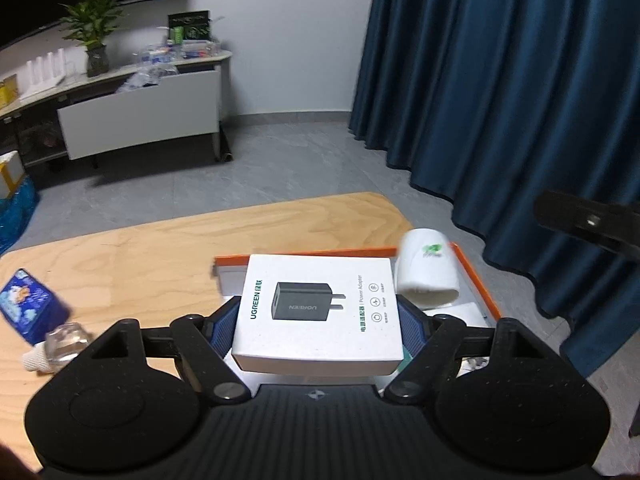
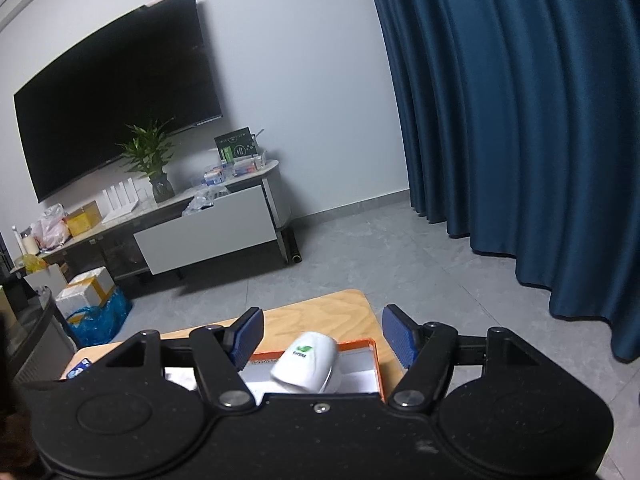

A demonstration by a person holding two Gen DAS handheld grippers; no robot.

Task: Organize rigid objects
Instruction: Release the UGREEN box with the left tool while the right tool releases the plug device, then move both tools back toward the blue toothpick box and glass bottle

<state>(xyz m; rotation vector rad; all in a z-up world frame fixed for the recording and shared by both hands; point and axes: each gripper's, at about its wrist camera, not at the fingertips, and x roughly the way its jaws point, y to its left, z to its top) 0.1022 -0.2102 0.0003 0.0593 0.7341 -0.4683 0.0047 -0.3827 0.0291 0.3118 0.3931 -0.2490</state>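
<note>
The left claw (image 1: 318,316) is closed on a flat white cardboard power-adapter box (image 1: 320,310), its blue pads pressed to the box's two long sides so it stays level above the orange-rimmed open tray (image 1: 478,280) on the pale wooden worktop (image 1: 140,256) — probably bound for a free spot inside. A white plastic cup (image 1: 428,276) lies tipped in that tray. The right claw (image 2: 322,338) hangs wide open and empty — apparently above the tray, though its body hides much.
</note>
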